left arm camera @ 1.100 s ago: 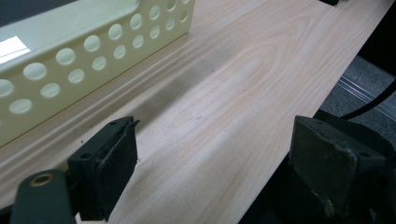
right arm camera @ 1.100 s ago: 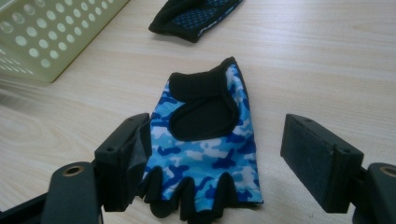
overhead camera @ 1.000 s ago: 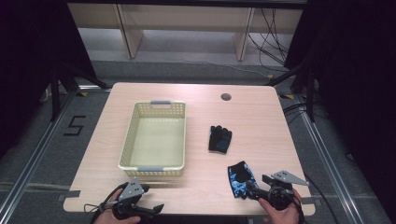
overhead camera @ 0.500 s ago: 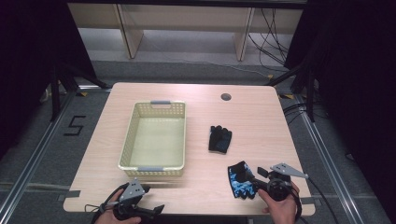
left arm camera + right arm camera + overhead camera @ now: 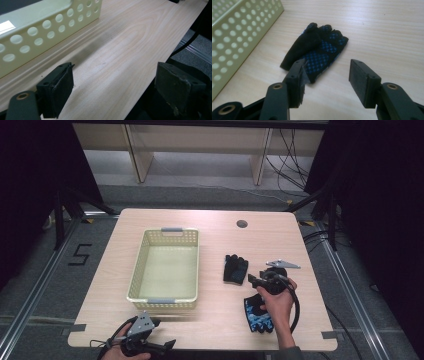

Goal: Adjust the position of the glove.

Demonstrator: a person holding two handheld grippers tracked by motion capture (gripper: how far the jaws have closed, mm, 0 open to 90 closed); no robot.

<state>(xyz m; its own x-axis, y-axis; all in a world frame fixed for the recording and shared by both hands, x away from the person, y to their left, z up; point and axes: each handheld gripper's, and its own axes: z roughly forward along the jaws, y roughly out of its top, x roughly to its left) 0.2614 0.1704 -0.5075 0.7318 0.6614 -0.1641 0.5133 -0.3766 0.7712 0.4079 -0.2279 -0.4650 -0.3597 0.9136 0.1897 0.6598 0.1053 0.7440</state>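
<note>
A black glove with blue dots lies flat on the wooden table, right of the basket. A second glove, blue and black, lies nearer the front edge, partly under the person's right hand. My right gripper points at the first glove's cuff from just short of it. Its jaws have just been closing and stand half apart, with nothing between the pads. My left gripper rests at the front left edge, open and empty.
A pale yellow perforated basket stands empty left of centre. A round cable hole sits in the table's far side. Dark curtains and floor rails surround the table.
My right gripper has moved forward from the table's front edge, past the blue and black glove, up to the dotted black glove. The left gripper has stayed put.
</note>
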